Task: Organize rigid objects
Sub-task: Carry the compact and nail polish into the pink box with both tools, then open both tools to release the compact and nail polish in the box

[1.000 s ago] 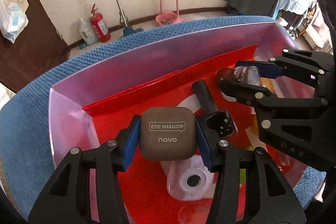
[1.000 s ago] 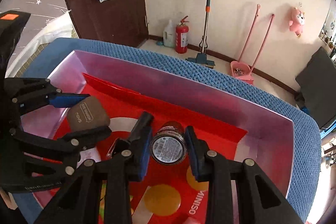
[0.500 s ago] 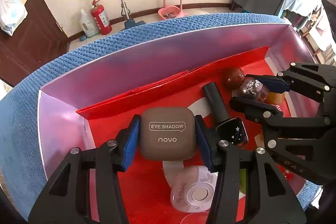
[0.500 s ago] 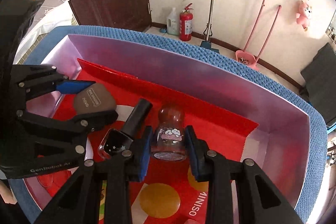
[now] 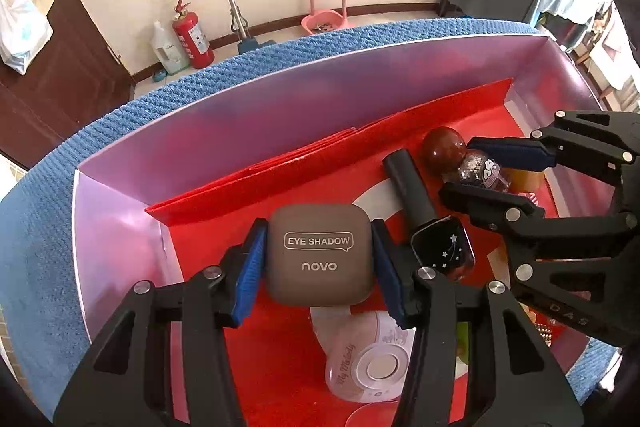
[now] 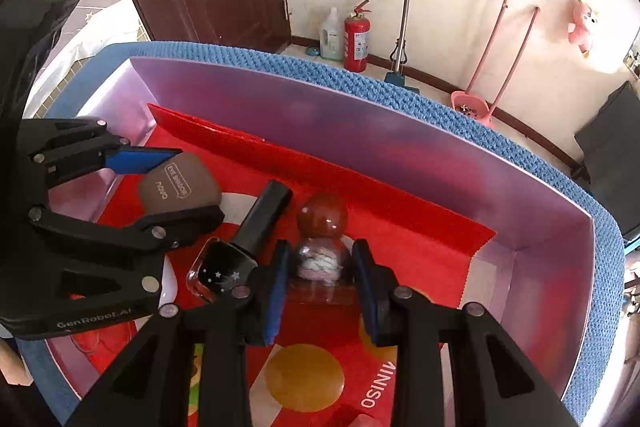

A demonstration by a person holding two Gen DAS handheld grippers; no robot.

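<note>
A pink box is sitting on a blue woven mat, and a red paper liner is covering its floor. Lots of little things are crowding the middle of the box. A black nail polish bottle with a long black cap is lying flat between the two grippers, just beside both. A round pink-and-white case is lying under the left gripper's right finger, close to the near side.

The left gripper is squeezing a brown eye shadow case between its blue pads, one pad on each side. The case is sitting right in the middle of the fingers, over the red liner, near the left end of the box.

The right gripper is gripping a small clear bottle with a round brown cap. The bottle is pointing away from the gripper, with the cap sticking out past the fingertips toward the far wall. I cannot tell whether it is touching the liner.

The two grippers are close together, with only the nail polish between them. The far wall of the box is standing tall behind everything. On the right, the liner is showing bare red all the way to the right wall, so there is open room there. On the left, the eye shadow case is near the box's left wall.
</note>
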